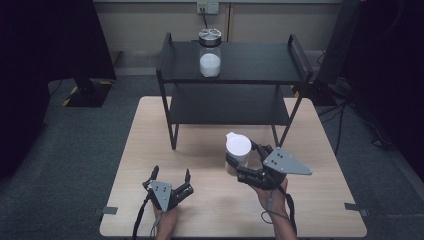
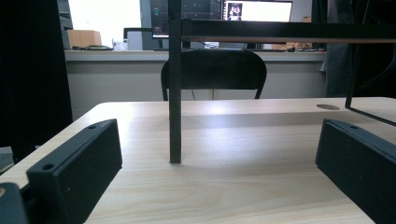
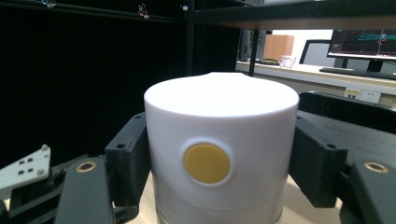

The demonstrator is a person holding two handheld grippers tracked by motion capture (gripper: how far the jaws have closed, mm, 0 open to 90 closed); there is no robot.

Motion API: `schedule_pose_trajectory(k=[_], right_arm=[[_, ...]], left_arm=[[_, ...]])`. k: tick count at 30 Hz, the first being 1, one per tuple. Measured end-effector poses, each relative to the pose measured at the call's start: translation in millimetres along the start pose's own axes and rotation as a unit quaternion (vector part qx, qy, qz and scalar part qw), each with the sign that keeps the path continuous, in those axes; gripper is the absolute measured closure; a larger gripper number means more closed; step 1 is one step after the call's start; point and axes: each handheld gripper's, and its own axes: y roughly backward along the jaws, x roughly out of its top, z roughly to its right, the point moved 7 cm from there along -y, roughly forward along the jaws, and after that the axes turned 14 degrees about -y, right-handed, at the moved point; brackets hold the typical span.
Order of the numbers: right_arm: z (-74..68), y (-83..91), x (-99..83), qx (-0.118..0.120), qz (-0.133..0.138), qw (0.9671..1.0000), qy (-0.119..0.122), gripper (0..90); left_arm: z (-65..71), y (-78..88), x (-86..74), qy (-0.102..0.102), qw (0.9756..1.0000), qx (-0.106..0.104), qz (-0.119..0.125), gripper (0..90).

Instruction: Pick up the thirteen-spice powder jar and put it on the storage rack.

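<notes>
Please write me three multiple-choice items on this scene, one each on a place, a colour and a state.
1. Where does the glass jar with white powder stand?
A. on the top shelf of the black rack
B. on the table in front of the rack
C. on the floor

2. What colour is the round button on the white container?
A. red
B. yellow
C. blue

3. How does the right tool stand?
A. open, nothing between its jaws
B. shut on the white container
C. shut on the glass jar

Answers:
1 A, the high view shows it on the rack's upper shelf.
2 B, the right gripper view shows a yellow disc.
3 B, both jaws press the container's sides.
</notes>
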Motion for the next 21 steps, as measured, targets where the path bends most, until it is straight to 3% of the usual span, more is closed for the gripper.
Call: schedule_pose_trajectory(k=[15,21], right_arm=[[16.5,-10.3,54.0,0.010,0.017,0.9998,0.002,30.2],[19.5,-15.2,78.9,0.004,0.019,0.9997,0.012,30.2]], left_arm=[[-0.7,-0.1,-0.2,0.000,1.0000,-0.004,0.001,0.0],[-0.7,0.0,-0.2,0.000,1.0000,-0.004,0.001,0.0]])
